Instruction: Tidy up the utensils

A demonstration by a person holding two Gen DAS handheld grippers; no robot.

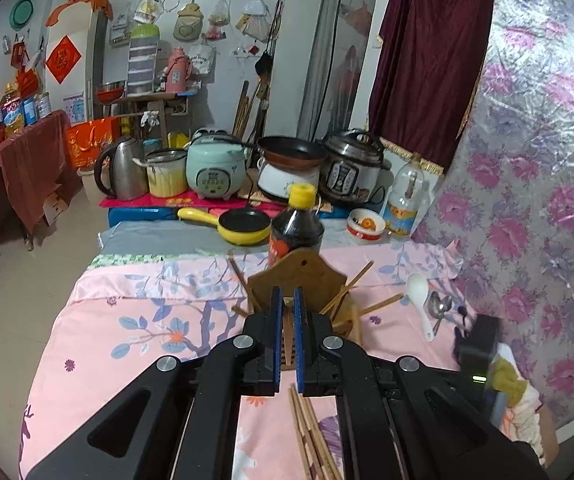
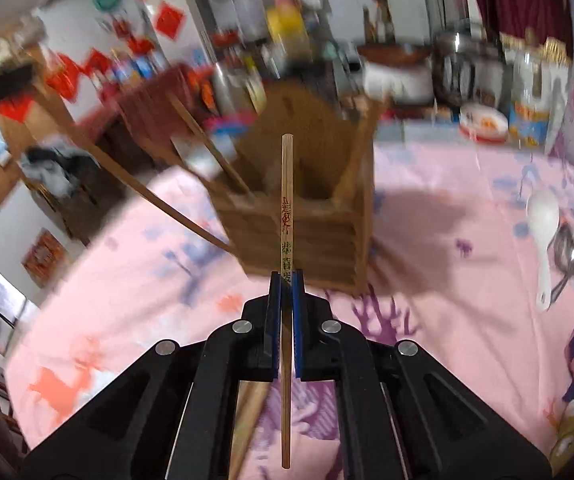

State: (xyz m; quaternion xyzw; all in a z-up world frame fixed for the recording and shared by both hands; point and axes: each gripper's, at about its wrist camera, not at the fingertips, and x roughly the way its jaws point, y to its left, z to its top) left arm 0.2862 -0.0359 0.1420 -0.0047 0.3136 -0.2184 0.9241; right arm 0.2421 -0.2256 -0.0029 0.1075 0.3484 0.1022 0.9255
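Observation:
A wooden utensil holder (image 1: 301,280) stands on the pink floral cloth, with several chopsticks (image 1: 351,286) leaning out of it. My left gripper (image 1: 287,300) is nearly shut, right in front of the holder; whether it grips anything I cannot tell. More chopsticks (image 1: 311,432) lie on the cloth under it. My right gripper (image 2: 286,280) is shut on a single chopstick (image 2: 286,200) with printed characters, held upright before the holder (image 2: 307,208). A white spoon (image 2: 543,220) and metal spoons (image 2: 571,252) lie to the right.
A dark sauce bottle (image 1: 297,228) stands behind the holder. A yellow pan (image 1: 243,224), a small bowl (image 1: 366,225), a clear bottle (image 1: 405,200) and cookers (image 1: 215,168) line the back. The flowered wall (image 1: 527,200) is close on the right.

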